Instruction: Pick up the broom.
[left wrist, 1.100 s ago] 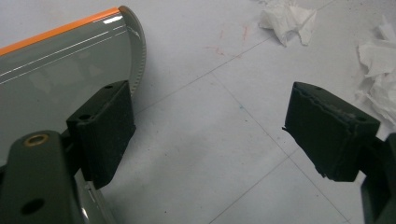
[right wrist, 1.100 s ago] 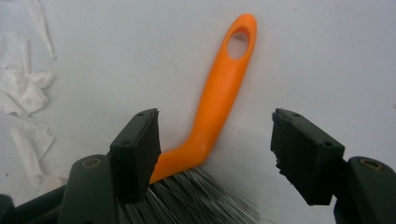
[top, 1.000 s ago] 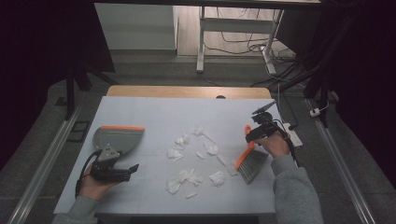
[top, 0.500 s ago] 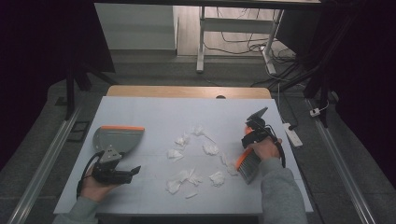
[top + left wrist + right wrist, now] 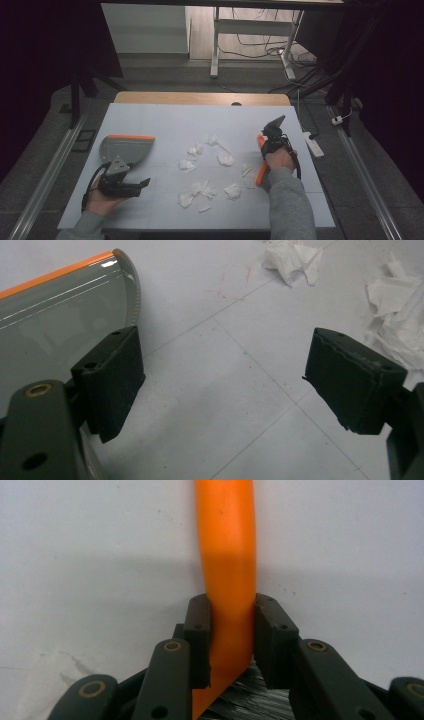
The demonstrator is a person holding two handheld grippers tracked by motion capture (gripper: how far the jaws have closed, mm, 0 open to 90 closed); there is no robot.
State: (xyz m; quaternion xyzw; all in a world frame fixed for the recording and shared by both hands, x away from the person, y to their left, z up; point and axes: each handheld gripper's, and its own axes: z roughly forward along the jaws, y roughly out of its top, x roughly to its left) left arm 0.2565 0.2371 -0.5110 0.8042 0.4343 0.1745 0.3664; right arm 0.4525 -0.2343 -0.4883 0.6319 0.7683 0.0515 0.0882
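High view: a light blue desk (image 5: 165, 120) has bits of torn white paper (image 5: 200, 189) lying around its middle. On the left side lies a grey dustpan (image 5: 126, 149) with an orange edge. The left tool (image 5: 122, 183) is just below the dustpan, near the front of the desk, held in the person's left hand (image 5: 102, 200). On the right side, the right hand (image 5: 279, 159) holds the right tool (image 5: 267, 145), and an orange brush (image 5: 261, 170) is in that tool. The brush is near the paper bits, just to their right.

Left gripper view: the left tool (image 5: 227, 385) has its two black jaws spread wide with nothing between them. The dustpan (image 5: 55, 315) is next to one jaw, and its orange edge runs along the top. White paper bits (image 5: 395, 315) lie past the other jaw, apart from it. The desk (image 5: 225, 390) shows between the jaws.

Right gripper view: the right tool (image 5: 231, 635) is pinching the orange handle of the brush (image 5: 227, 555) between its two jaws. The handle points up and away over the desk (image 5: 100, 555). Grey bristles (image 5: 250, 702) show low down, below the jaws.
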